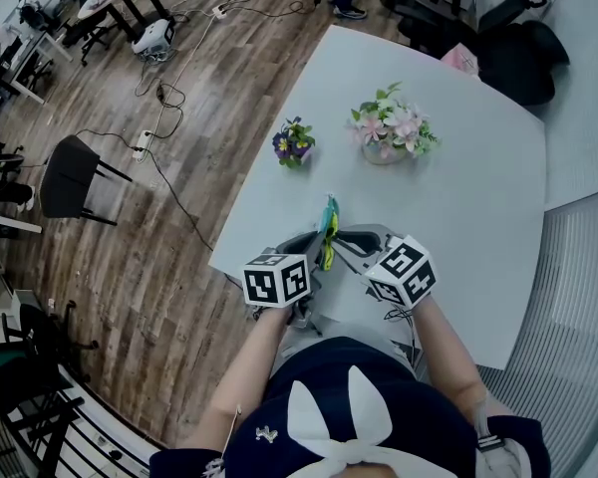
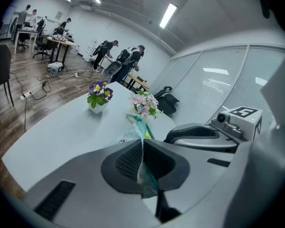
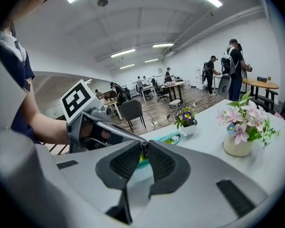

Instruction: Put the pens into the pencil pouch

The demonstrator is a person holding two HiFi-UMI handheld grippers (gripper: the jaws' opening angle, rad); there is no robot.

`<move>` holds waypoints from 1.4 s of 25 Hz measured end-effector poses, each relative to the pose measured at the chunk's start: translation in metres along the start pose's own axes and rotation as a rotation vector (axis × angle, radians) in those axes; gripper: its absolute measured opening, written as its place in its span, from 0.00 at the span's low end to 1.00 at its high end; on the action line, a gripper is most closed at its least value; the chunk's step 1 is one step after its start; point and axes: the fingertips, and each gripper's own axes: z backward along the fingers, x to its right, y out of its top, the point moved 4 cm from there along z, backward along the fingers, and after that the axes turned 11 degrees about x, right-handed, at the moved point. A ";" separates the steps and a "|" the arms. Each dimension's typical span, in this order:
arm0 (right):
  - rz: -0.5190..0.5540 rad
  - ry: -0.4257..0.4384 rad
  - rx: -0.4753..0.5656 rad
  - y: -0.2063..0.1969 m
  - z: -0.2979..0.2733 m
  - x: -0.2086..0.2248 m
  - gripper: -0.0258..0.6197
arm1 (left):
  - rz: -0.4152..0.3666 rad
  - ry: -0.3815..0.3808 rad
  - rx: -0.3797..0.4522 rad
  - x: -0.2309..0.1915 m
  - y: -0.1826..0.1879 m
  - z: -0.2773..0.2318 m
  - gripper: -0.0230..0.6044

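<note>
Obs: both grippers meet at lower centre of the head view, over the near edge of the table [image 1: 458,197]. The pencil pouch [image 1: 328,229] hangs between them, off the surface, teal zipper edge uppermost.

Why held so (judgement): each gripper takes one side of the pouch near its mouth. That reads as a hold to lift the pouch and steady or spread the opening for loading pens, since one grip alone would let the soft pouch fold over.

Left gripper [image 2: 142,145]: jaws together, pinched on a thin clear-and-teal flap of the pouch. The flap runs from between the pads up towards the centre of that frame.

Right gripper [image 3: 143,152]: jaws nearly together, a sliver apart, clamped on the pouch rim. The teal zipper curves away to the right of the fingertips, and a yellow-green streak shows just behind the pads — possibly a pen inside the pouch, cannot confirm.

Pens: none loose on the table in any view. Whether all are in the pouch cannot be told.

Surroundings: a small pot of purple flowers [image 1: 294,144] and a vase of pink flowers [image 1: 391,129] stand in the upper middle of the head view, well apart from the pouch and no obstacle to it.
</note>
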 end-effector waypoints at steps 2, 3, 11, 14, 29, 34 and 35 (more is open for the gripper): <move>-0.010 -0.005 -0.007 -0.004 -0.001 0.002 0.14 | 0.001 -0.002 0.001 0.000 0.000 0.000 0.09; -0.015 -0.006 -0.009 -0.005 -0.002 0.002 0.14 | 0.002 -0.002 0.001 0.000 0.000 -0.001 0.09; -0.029 -0.011 -0.030 -0.011 -0.005 0.004 0.14 | 0.002 -0.004 -0.007 -0.001 -0.001 -0.001 0.09; -0.029 -0.009 -0.040 -0.012 -0.006 0.004 0.14 | 0.000 -0.003 -0.010 -0.002 -0.001 -0.001 0.09; 0.009 -0.050 -0.023 -0.010 -0.010 0.006 0.06 | -0.002 -0.006 -0.015 -0.002 -0.001 0.001 0.09; -0.003 -0.043 -0.061 -0.019 -0.015 0.007 0.07 | -0.005 -0.013 -0.014 0.000 0.001 0.000 0.09; -0.005 -0.045 -0.065 -0.021 -0.015 0.008 0.07 | -0.004 -0.012 -0.013 -0.001 0.001 0.000 0.09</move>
